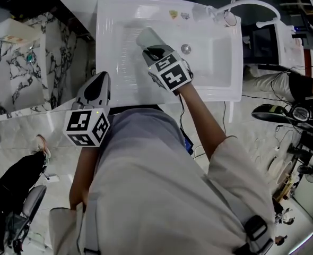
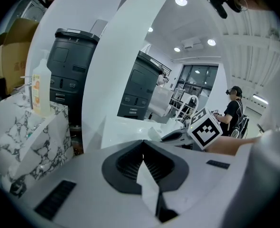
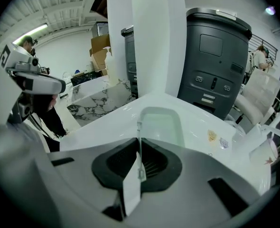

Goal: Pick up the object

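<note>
Pinching a thin clear strip (image 3: 139, 129), edge-on, in my right gripper (image 3: 139, 148), jaws pressed together on it; held over the sink (image 3: 107, 122) basin, apparently to carry it clear; left gripper (image 2: 143, 148) jaws closed together, empty, parked beside the rim, out of the way.
</note>
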Action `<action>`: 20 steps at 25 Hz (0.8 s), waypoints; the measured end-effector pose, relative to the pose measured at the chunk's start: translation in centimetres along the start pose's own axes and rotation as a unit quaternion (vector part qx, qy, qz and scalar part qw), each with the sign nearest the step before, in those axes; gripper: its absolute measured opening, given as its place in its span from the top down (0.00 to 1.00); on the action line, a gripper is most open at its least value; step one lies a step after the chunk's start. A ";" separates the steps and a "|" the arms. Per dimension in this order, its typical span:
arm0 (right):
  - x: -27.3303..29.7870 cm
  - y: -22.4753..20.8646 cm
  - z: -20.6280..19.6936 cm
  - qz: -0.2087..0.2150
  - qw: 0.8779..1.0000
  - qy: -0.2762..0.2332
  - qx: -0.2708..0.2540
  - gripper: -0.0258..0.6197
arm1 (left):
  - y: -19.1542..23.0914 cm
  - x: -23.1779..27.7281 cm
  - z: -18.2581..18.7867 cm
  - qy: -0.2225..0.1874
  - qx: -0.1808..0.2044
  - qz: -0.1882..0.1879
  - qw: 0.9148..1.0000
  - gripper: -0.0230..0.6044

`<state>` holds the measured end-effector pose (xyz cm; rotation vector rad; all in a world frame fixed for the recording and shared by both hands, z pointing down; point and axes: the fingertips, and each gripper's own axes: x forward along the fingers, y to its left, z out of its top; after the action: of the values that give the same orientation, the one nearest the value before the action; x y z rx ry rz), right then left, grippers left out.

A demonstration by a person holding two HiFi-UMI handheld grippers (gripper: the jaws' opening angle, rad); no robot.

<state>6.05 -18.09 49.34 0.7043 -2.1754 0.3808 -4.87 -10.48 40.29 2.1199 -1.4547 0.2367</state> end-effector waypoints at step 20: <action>-4.4 -0.9 -2.1 -0.009 0.994 -0.066 0.089 0.91 | -0.7 1.1 -0.6 0.013 -0.002 0.003 1.000 0.95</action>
<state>10.17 -16.28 47.34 0.8682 -2.2765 0.5370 -3.75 -10.86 40.99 2.1012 -1.4446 0.2621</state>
